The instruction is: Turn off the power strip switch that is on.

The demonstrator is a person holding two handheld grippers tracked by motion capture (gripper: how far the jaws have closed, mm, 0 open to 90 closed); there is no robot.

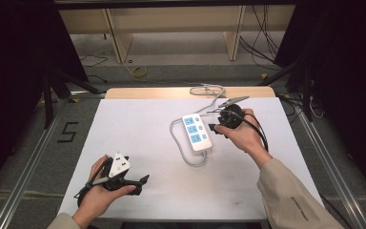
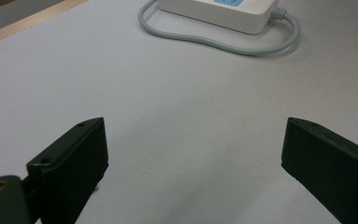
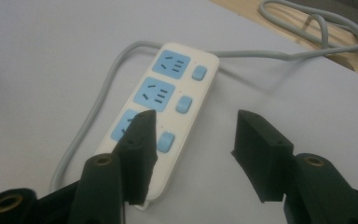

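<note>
- Both grippers' jaws stand spread with nothing between them.
- Left gripper (image 2: 193,154) is held low over the bare white table (image 1: 138,129) at the near left; its jaws are wide apart above the surface.
- Right gripper (image 3: 193,140) is at the far right, just beside the strip (image 3: 163,112), one jaw over the strip's near end.
- Strip is white with three blue sockets and three blue switches, lying flat near the table's middle, angled.
- Its grey cord (image 1: 178,143) loops round the strip's left and near side, then runs to the far edge, where it coils (image 1: 207,89).
- Left hand (image 1: 100,193) and right hand (image 1: 245,136) each grip a tool.
</note>
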